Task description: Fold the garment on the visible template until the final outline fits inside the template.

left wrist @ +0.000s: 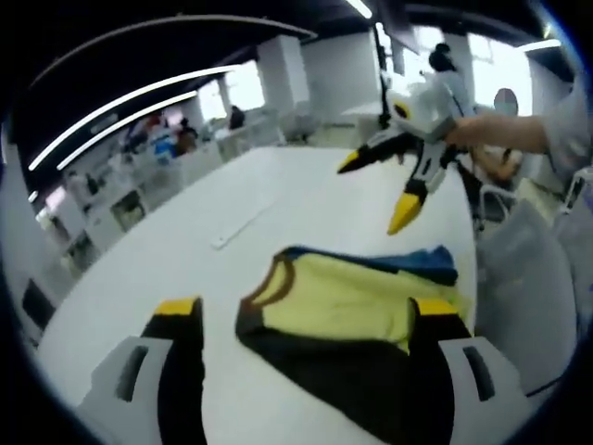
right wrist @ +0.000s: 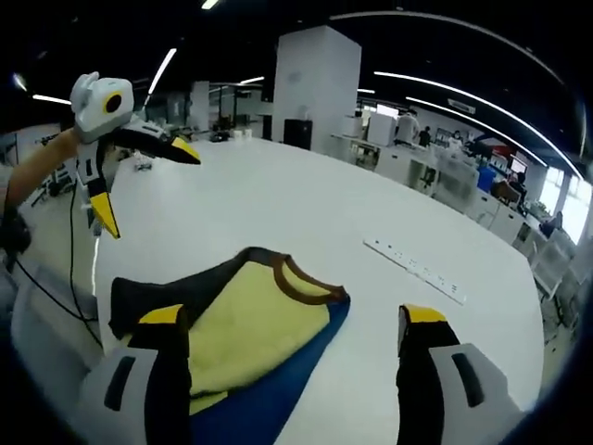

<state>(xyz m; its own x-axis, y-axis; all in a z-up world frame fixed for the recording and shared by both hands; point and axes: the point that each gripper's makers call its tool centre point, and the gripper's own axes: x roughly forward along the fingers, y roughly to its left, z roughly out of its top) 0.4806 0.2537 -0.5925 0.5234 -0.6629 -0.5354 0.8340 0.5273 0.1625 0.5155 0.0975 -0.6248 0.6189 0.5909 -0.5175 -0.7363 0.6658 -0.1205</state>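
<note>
- The garment (left wrist: pixel 343 320) lies folded into a compact bundle on the white table (left wrist: pixel 185 250), nearer its edge on my side than the far one.
- My left gripper (left wrist: pixel 306 320) hovers over it, jaws released and empty.
- My right gripper (right wrist: pixel 295 338) likewise hangs spread and empty, probably checking the outline.
- A ruler-like strip (right wrist: pixel 414 269) lies well apart.

Folded garment (right wrist: pixel 250 324) on white table (right wrist: pixel 306 213); right gripper (right wrist: pixel 292 348) spread, left gripper (right wrist: pixel 144 185) raised, spread.

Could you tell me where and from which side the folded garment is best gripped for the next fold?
Probably the garment by its brown-trimmed collar end, approached from the bare table beyond it: that edge lies flat, exposed and unobstructed.
</note>
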